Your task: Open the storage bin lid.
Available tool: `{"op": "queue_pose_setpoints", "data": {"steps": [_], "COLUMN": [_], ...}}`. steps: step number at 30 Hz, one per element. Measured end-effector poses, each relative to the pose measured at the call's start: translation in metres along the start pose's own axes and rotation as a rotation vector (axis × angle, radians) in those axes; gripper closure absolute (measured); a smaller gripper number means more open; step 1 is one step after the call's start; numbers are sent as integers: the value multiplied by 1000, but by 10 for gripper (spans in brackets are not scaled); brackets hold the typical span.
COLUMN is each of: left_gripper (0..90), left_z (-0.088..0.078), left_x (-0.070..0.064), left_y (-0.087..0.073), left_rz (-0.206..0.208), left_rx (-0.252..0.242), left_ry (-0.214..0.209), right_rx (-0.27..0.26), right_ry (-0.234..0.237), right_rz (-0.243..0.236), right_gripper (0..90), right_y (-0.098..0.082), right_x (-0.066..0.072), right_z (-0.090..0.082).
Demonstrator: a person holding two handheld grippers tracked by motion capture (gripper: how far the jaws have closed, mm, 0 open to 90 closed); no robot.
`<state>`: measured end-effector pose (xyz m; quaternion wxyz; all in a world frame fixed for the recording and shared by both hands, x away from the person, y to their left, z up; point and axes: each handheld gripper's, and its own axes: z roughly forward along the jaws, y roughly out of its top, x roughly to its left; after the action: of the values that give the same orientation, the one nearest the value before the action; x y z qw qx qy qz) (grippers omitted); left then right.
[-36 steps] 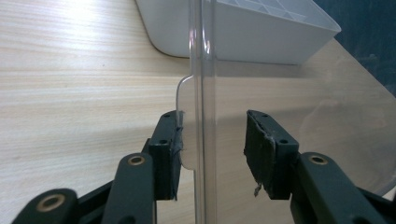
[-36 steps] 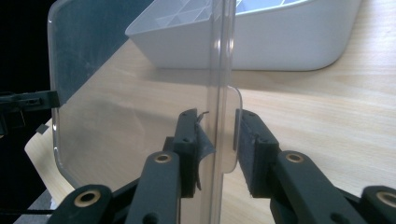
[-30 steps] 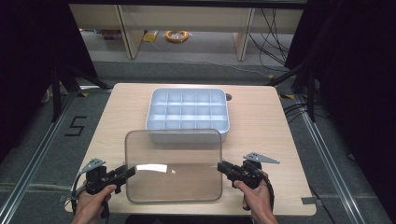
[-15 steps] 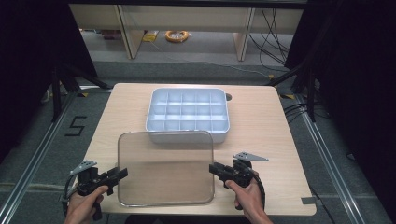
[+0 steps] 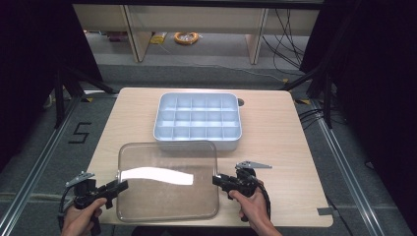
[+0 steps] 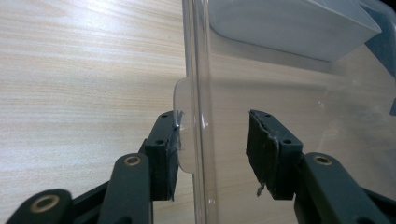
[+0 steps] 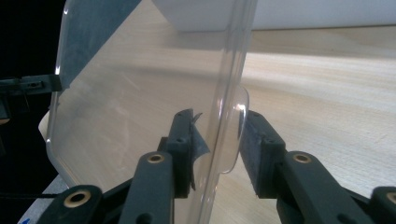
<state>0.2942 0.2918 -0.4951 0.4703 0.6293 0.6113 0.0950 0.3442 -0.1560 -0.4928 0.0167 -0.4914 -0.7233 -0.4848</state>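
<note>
**Holding the clear lid at the near worktop edge**

Spanning both tools, the clear lid (image 5: 167, 179) sits just short of the compartment tray (image 5: 197, 118). Left tool (image 5: 117, 188) jaws stand apart astride its left tab. Right tool (image 5: 217, 180) jaws straddle the right tab, narrowly parted. Long axis runs left-right.

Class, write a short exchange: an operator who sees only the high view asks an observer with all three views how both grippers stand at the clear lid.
Operator: Is the left gripper clamped on the clear lid?
Observer: No. Its jaws straddle the lid's rim, with an open gap at one pad.
Operator: What sits there?
Observer: A small rounded tab juts from the rim, beside the other pad.
Operator: And the right gripper?
Observer: Its jaws bracket a second tab, much closer together. Whether they pinch it, I cannot tell.
</note>
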Motion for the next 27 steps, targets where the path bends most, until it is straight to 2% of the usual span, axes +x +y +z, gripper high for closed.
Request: {"op": "queue_pose_setpoints", "data": {"steps": [1, 2, 4, 5, 6, 7, 8, 9, 11, 13, 15, 16, 18, 22, 26, 27], "left_gripper": [541, 541, 541, 541, 542, 542, 542, 542, 541, 540, 538, 538, 538, 534, 528, 527], "left_z": [0, 0, 1, 0, 0, -1, -1, -1, -2, -2, -2, -2, -1, 2, 3, 3], "left_x": [1, 2, 4, 5, 6, 7, 8, 9, 12, 14, 16, 17, 21, 27, 34, 35], "left_y": [0, -1, -2, -2, -3, -3, -3, -3, -2, 0, 1, 2, 4, 5, 5, 5], "left_rz": [-3, -6, -17, -19, -19, -22, -25, -26, -31, -39, -39, -40, -47, -61, -75, -74], "left_rx": [-1, 3, -4, -3, -1, 2, 4, 4, 7, 6, 5, 9, 8, 21, 18, 26], "left_ry": [-5, -2, -10, -8, -10, -10, -12, -14, -6, -8, -4, 4, 8, 18, 13, 28], "right_rx": [7, 1, 10, 13, 12, 21, 38, 25, 34, 37, 50, 62, 66, 86, 104, 104], "right_ry": [-2, -8, -8, 6, -5, 6, 1, 9, 16, 7, 9, 16, 9, 34, 20, 29], "right_rz": [39, -5, 3, 5, 0, 24, 70, 10, 25, 9, 22, 47, 29, 47, 71, 67], "right_gripper": [666, 666, 662, 661, 660, 658, 655, 652, 648, 644, 638, 633, 625, 618, 614, 612], "right_y": [-1, 0, 0, -1, -1, -2, -2, -2, -3, -3, -3, -3, -4, -5, -5, -5], "right_x": [3, -1, -1, 0, -1, 1, 5, 1, 3, 3, 3, 5, 3, 2, 5, 5], "right_z": [1, 3, 5, 4, 6, 6, 7, 9, 11, 15, 18, 19, 25, 32, 38, 39]}}
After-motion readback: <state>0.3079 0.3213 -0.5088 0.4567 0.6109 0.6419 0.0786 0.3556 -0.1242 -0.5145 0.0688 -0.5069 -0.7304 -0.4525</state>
